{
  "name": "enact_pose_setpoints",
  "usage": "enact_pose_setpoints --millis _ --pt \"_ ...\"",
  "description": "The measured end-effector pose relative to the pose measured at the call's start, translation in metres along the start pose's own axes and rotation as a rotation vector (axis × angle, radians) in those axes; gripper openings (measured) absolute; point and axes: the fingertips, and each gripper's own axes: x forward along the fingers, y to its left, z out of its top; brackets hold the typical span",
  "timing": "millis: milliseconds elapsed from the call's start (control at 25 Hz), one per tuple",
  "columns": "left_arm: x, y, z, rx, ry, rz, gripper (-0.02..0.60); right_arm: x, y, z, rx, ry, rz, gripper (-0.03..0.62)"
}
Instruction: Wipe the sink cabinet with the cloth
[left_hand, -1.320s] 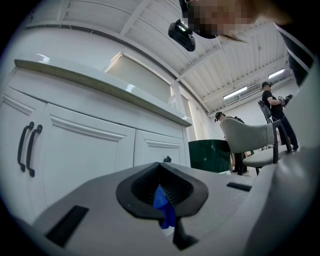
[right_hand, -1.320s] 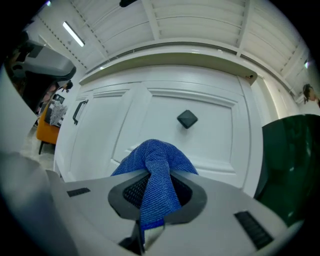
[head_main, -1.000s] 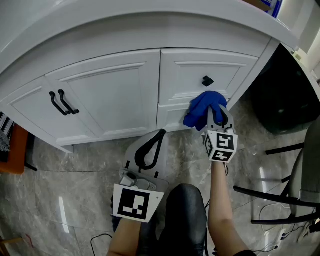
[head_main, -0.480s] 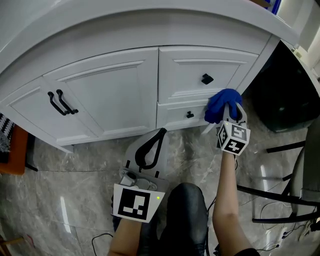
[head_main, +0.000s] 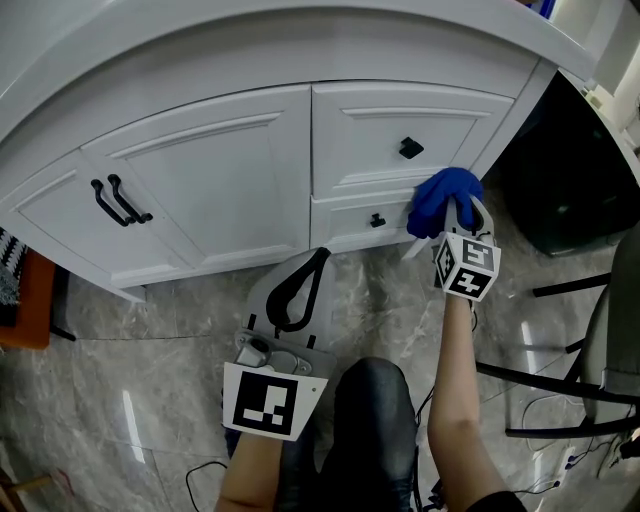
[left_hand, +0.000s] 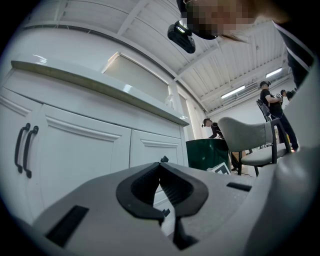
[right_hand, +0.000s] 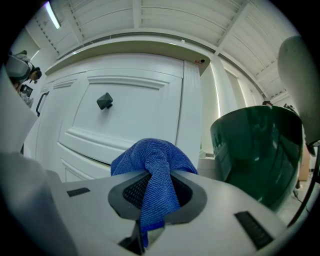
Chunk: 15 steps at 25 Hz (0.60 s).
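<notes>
The wiping step is under way. The right tongs (right_hand: 157, 192) are clamped on the blue cloth (right_hand: 155, 160), whose bunched bulk swells ahead of their tips. In the head view it looks pressed to the right end of the sink cabinet (head_main: 200, 190), on the lower drawer front (head_main: 345, 225). The left tongs (left_hand: 160, 166) are closed on nothing and hang low, well short of the cabinet. The next move likely calls for drawing the cloth leftward with steady pressure, easing round the small knob (head_main: 377, 220) left of the right tongs. A green bin (right_hand: 255, 150) stands near on their right.
</notes>
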Motion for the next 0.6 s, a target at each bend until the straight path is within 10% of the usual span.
enact_pose_setpoints --millis 600 --pt "0.006 0.009 -0.005 0.01 0.012 0.027 0.005 -0.073 0.086 0.04 0.002 -0.138 0.169 0.061"
